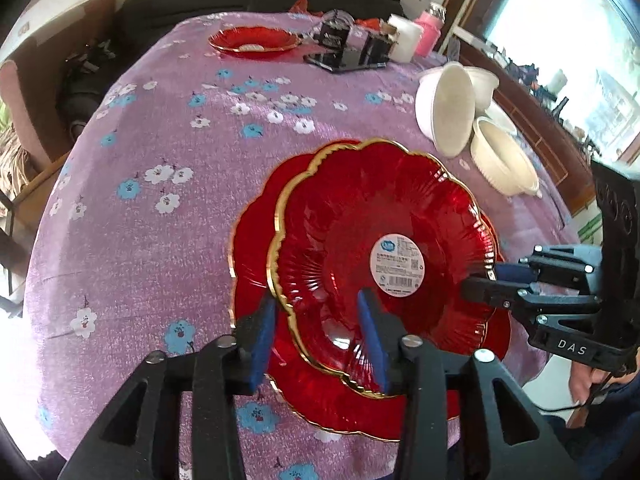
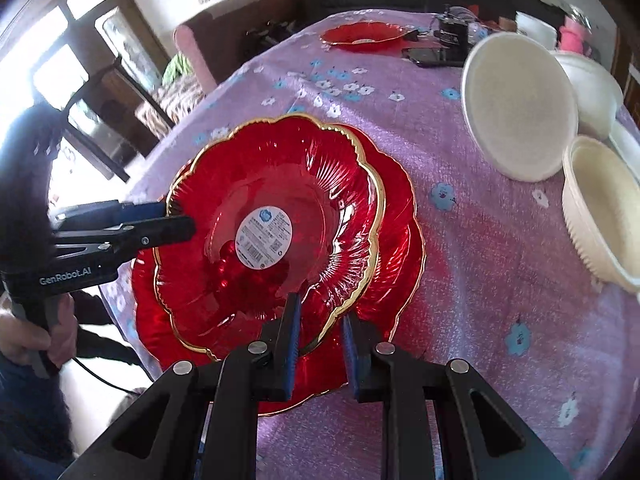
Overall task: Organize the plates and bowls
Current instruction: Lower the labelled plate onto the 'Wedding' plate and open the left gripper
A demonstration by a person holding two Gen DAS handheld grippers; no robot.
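1. The step in hand seems to be stacking: the upper red plate (image 1: 384, 248) with gold rim sits on the lower red plate (image 1: 256, 240), shifted a little off its centre, on the purple flowered tablecloth (image 1: 152, 216).
2. The left gripper (image 1: 320, 336) has its jaws apart; the near rim of the upper plate passes between the pads, which do not press on it.
3. The right gripper (image 2: 320, 344) has its jaws narrow around the opposite rim (if the pads really clamp it, the views do not show).
4. A 3rd red plate (image 1: 254, 42) lies far across the table, and the white bowls (image 1: 472, 120) stand apart at one side.
5. The next move probably calls for freeing both grippers from the rim, then fetching the far plate or nesting the bowls.
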